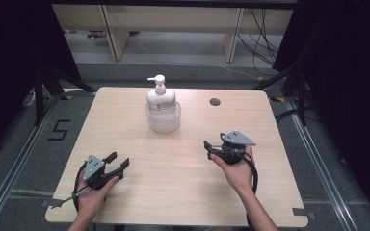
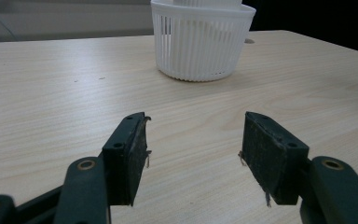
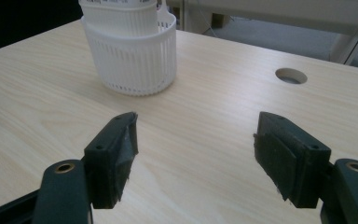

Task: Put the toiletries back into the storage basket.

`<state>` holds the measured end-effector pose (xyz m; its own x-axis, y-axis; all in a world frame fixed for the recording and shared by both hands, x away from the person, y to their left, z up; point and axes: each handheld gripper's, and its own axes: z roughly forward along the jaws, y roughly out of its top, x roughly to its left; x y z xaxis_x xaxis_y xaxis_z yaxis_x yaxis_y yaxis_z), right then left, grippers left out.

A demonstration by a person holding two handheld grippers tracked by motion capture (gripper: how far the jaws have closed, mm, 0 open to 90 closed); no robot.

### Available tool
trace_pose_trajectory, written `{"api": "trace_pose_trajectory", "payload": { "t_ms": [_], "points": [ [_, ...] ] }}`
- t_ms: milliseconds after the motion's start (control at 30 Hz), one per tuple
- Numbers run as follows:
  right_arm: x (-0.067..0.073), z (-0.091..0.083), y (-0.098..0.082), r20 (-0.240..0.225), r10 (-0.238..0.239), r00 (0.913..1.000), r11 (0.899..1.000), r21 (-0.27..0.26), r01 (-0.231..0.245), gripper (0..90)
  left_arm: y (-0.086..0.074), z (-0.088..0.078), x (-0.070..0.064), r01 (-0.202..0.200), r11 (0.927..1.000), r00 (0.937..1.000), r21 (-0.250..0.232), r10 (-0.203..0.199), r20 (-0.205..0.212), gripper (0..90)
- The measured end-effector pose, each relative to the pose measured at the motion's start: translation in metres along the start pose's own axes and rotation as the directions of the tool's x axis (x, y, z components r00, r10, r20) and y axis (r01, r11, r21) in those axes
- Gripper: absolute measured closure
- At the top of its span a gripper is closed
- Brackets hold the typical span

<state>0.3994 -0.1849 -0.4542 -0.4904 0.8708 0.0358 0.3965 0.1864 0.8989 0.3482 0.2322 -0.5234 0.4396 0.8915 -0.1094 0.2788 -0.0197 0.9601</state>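
We have a white pump bottle point(image 1: 161, 96) standing upright inside a white slatted basket point(image 1: 163, 120), set toward the far middle of the desk point(image 1: 183, 192). Both of our hands rest near the front edge, well apart from the basket. The left tool point(image 1: 117, 160) has its jaws spread with nothing between them, and the right tool point(image 1: 213, 145) is spread and empty too; in each gripper view the bare wood shows between the pads and the basket point(image 2: 200, 42) point(image 3: 130, 56) lies ahead.

We judge the step in hand to be the reach toward the bottle and basket. To do it well, we should bring one tool to the basket wall to steady it, low down where the slats are stiffest, and let the other come in above the rim for the bottle's neck under the pump head. We keep the jaws wide until they straddle the part we want, then close squarely so the round surface does not squirt sideways. The basket looks light and may slide on the smooth wood, so we approach slowly and avoid nudging it. The round cable hole point(image 1: 215, 102) to the right of the basket is clear of our path.
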Motion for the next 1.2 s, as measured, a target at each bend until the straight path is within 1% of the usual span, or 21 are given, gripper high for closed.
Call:
{"api": "trace_pose_trajectory", "payload": {
  "t_ms": [100,133,167,200,267,367,433,500,600,633,700,767,800,833,867,900,1033,1100,1133,1167,1200],
  "points": [
    [-0.006,-0.008,-0.011,0.007,0.019,0.9998,1.000,0.001,-0.019,31.0,0.000,0.000,0.000,-0.001,1.0000,1.0000,-0.001,0.001,0.000,39.9],
    [-0.010,-0.011,-0.015,0.016,-0.011,0.9998,1.000,0.001,0.011,31.3,0.000,0.000,0.000,-0.001,1.0000,1.0000,0.000,0.001,0.000,39.9],
    [-0.009,-0.013,-0.018,0.014,0.031,0.9994,1.000,0.002,-0.031,31.4,0.000,0.000,0.000,-0.002,1.0000,1.0000,0.003,0.002,-0.001,39.9],
    [-0.013,-0.016,-0.022,0.021,0.010,0.9997,1.000,0.014,-0.011,31.5,0.000,-0.001,0.000,-0.003,0.9999,1.0000,0.012,0.003,-0.007,40.0],
    [-0.019,-0.021,-0.030,0.033,0.009,0.9994,1.000,0.015,-0.009,32.0,0.000,-0.001,-0.001,-0.004,0.9999,1.0000,0.010,0.004,-0.007,40.0],
    [-0.020,-0.026,-0.043,0.025,0.062,0.9977,0.998,0.022,-0.063,32.6,0.000,-0.001,-0.001,-0.003,0.9999,1.0000,0.010,0.003,-0.007,40.0],
    [-0.025,-0.029,-0.049,0.032,0.028,0.9991,0.999,0.020,-0.029,33.0,0.000,-0.001,-0.001,-0.004,0.9999,1.0000,0.011,0.004,-0.007,40.0],
    [-0.026,-0.033,-0.058,0.035,0.047,0.9983,0.999,0.014,-0.048,33.7,0.000,-0.001,-0.001,-0.003,0.9999,1.0000,0.011,0.003,-0.007,39.9],
    [-0.029,-0.037,-0.066,0.048,0.030,0.9984,1.000,0.004,-0.030,34.1,0.000,-0.001,-0.001,-0.004,0.9999,0.9999,0.012,0.004,-0.009,39.9],
    [-0.028,-0.040,-0.069,0.031,0.057,0.9979,0.998,-0.007,-0.057,34.0,0.000,-0.001,-0.001,-0.004,0.9999,0.9999,0.013,0.004,-0.010,40.0],
    [-0.031,-0.043,-0.072,0.045,0.012,0.9989,1.000,-0.019,-0.011,34.0,0.000,-0.001,-0.001,-0.005,0.9999,0.9999,0.011,0.005,-0.010,40.0],
    [-0.026,-0.044,-0.076,0.037,0.089,0.9953,0.996,-0.031,-0.088,34.0,0.000,-0.001,-0.002,-0.005,0.9999,0.9999,0.011,0.005,-0.009,39.9],
    [-0.026,-0.044,-0.076,0.037,0.089,0.9953,0.996,-0.031,-0.088,34.0,0.000,-0.001,-0.002,-0.005,0.9999,0.9999,0.011,0.005,-0.009,39.9],
    [-0.030,-0.046,-0.079,0.051,0.045,0.9977,0.999,-0.028,-0.044,34.0,0.000,0.000,-0.002,-0.005,1.0000,1.0000,0.007,0.005,-0.007,40.0],
    [-0.028,-0.047,-0.079,0.043,0.068,0.9967,0.997,-0.045,-0.066,34.0,0.000,-0.001,-0.001,-0.006,0.9999,1.0000,0.012,0.006,-0.008,40.0],
    [-0.030,-0.048,-0.079,0.048,0.037,0.9982,0.999,-0.038,-0.035,34.0,0.000,-0.001,-0.001,-0.007,0.9999,1.0000,0.011,0.007,-0.007,40.0],
    [-0.027,-0.046,-0.082,0.057,0.073,0.9958,0.997,-0.044,-0.070,34.0,0.000,0.000,-0.002,-0.005,1.0000,1.0000,0.007,0.005,-0.003,40.0],
    [-0.029,-0.046,-0.082,0.068,0.042,0.9968,0.998,-0.038,-0.040,34.0,0.000,0.000,-0.002,-0.004,1.0000,1.0000,0.006,0.004,-0.002,40.0],
    [-0.025,-0.047,-0.083,0.060,0.089,0.9942,0.996,-0.026,-0.088,34.0,0.000,0.000,-0.001,-0.010,0.9999,1.0000,0.011,0.010,-0.001,40.0],
    [-0.023,-0.048,-0.083,0.054,0.105,0.9930,0.994,-0.020,-0.104,33.9,0.001,0.000,-0.001,-0.011,0.9999,0.9999,0.012,0.011,0.000,40.0],
    [-0.023,-0.047,-0.082,0.052,0.095,0.9942,0.995,-0.021,-0.094,33.9,0.001,-0.001,-0.001,-0.011,0.9998,0.9999,0.014,0.011,-0.001,40.0]
  ]
}}
